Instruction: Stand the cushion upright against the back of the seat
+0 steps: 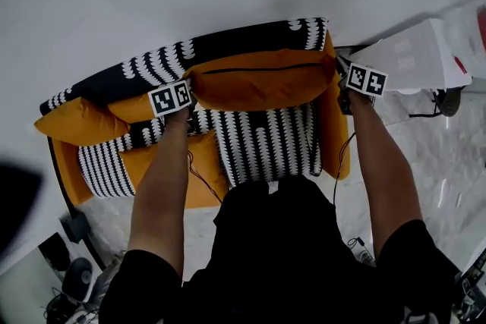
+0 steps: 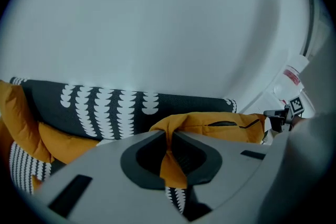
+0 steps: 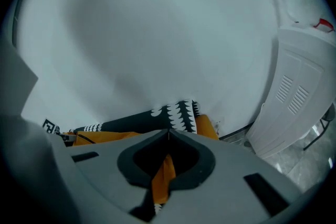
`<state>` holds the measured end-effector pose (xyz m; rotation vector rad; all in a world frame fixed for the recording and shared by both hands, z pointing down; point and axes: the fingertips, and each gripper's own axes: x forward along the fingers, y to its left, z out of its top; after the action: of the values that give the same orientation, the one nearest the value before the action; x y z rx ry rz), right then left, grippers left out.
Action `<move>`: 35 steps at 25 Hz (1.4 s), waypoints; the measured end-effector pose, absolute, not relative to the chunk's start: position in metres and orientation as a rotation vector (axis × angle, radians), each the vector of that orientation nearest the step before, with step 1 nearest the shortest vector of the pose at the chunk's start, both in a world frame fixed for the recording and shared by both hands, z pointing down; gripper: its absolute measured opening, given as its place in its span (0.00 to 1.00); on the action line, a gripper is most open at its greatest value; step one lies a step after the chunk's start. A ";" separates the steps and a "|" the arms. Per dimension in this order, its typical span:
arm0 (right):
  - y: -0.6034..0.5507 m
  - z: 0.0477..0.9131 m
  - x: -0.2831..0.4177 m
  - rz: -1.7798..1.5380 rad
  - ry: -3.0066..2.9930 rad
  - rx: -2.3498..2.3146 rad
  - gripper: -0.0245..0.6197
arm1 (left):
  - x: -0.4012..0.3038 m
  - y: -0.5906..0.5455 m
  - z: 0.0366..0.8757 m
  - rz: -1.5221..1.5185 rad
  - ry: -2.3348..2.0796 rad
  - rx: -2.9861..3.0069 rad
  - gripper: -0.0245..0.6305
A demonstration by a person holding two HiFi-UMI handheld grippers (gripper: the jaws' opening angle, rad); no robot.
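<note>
Head view: sofa [image 1: 332, 129] and orange cushion [image 1: 262, 80].
The cushion is held across the patterned backrest [image 1: 228, 42] above the seat [image 1: 266, 144]; one end is clamped in the left tool [image 2: 169, 140], the other in the right tool [image 3: 168, 139].

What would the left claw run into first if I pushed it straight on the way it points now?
Likely the sofa's black patterned backrest, just beyond the orange cushion whose corner the left claw grips; the white wall stands behind that. Depth is hard to judge.
</note>
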<state>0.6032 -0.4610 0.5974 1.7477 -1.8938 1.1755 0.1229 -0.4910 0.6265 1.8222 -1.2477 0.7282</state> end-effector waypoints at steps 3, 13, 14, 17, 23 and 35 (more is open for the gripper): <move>-0.482 0.603 0.600 1.138 -1.877 1.729 0.10 | 0.118 -0.503 0.638 0.718 -1.240 1.796 0.10; -0.524 0.627 0.590 0.944 -1.787 1.628 0.10 | 0.119 -0.532 0.657 0.716 -1.200 1.822 0.10; -0.525 0.627 0.590 0.927 -1.775 1.627 0.10 | 0.119 -0.534 0.657 0.715 -1.195 1.823 0.10; -0.524 0.623 0.592 0.900 -1.740 1.641 0.10 | 0.117 -0.535 0.658 0.714 -1.185 1.827 0.10; -0.516 0.594 0.604 0.893 -1.762 1.766 0.10 | 0.117 -0.532 0.657 0.665 -1.171 1.812 0.11; -0.412 0.502 0.505 1.135 -2.134 1.760 0.12 | 0.108 -0.517 0.612 0.527 -1.161 1.936 0.22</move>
<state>0.5046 -0.4120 0.5024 1.7601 -2.1342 1.1349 0.1079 -0.5170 0.6117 1.9361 -1.1605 0.5266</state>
